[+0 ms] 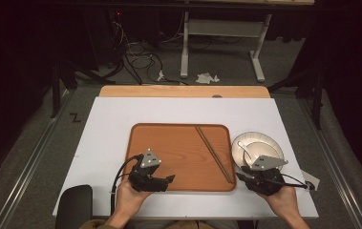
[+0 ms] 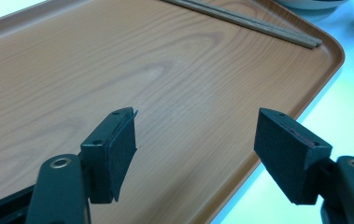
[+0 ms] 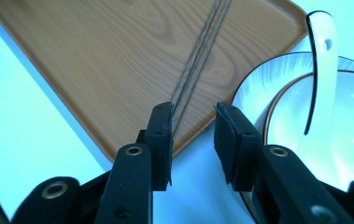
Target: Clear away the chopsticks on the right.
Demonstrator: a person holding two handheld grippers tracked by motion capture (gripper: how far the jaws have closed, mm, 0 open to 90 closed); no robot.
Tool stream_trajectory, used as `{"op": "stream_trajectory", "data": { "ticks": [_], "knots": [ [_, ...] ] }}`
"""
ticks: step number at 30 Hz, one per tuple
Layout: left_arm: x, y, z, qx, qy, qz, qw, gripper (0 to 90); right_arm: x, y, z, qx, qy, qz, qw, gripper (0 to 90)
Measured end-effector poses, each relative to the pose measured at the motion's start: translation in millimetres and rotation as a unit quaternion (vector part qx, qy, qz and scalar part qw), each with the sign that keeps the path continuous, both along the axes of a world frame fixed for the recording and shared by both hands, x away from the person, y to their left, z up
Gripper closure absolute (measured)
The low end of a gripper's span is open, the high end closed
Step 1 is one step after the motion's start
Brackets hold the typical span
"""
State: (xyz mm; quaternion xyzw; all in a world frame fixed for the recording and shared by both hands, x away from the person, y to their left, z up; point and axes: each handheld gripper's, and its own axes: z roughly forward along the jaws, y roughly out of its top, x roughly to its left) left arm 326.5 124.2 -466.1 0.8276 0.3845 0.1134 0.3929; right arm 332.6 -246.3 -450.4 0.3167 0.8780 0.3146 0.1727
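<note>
The pair of thin dark wooden chopsticks [image 1: 214,153] is lying flat on the rounded orange-brown wooden tray [image 1: 169,143], running diagonally along its right side, with the near tips down by the tray's front right corner. From my right gripper [image 3: 193,126] view the tips sit just ahead of the jaws, which are partly open with nothing between them, so the pads aren't pressing on anything. Looks to me like the chopsticks are already set down on the tray and the release step is what's in hand here.

Left gripper [image 2: 193,140] hovers over the tray's near left part, jaws wide apart and empty, just bare wood grain below it.

Just off the tray's right edge on the white worktop [image 1: 107,124] there's a white ceramic bowl [image 1: 257,143] sitting on a white plate, with a white ceramic soup spoon [image 3: 322,51] resting in it. My guess for the next move: go for the spoon or the bowl, which means swinging the right gripper over and opening enough to clear the rim without nudging the chopsticks.
</note>
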Motion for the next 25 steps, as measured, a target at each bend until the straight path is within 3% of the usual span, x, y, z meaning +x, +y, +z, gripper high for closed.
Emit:
{"op": "stream_trajectory", "data": {
  "ticks": [7,11,15,20,25],
  "knots": [
    [-1.0,2.0,1.3,-0.005,-0.002,0.001,1.0000,29.4,-4.1,-14.1,-10.1,0.021,0.013,-0.014,0.9996,65.8],
    [-1.1,0.3,0.4,-0.003,0.000,-0.001,1.0000,29.4,-8.4,-16.8,-12.7,0.017,0.010,-0.011,0.9997,64.0],
    [-0.7,-3.1,-1.5,0.004,0.003,-0.007,1.0000,29.4,-7.8,-20.3,-24.6,0.009,0.023,-0.017,0.9996,62.8],
    [-1.0,-5.4,-3.0,0.011,0.004,-0.011,0.9999,29.4,-9.5,-20.9,-23.3,0.023,0.019,-0.012,0.9995,62.0],
    [-0.8,-5.0,-3.0,0.011,0.004,-0.010,0.9999,29.4,-8.9,-19.5,-24.8,0.012,0.017,-0.007,0.9998,61.2]
  ]
}}
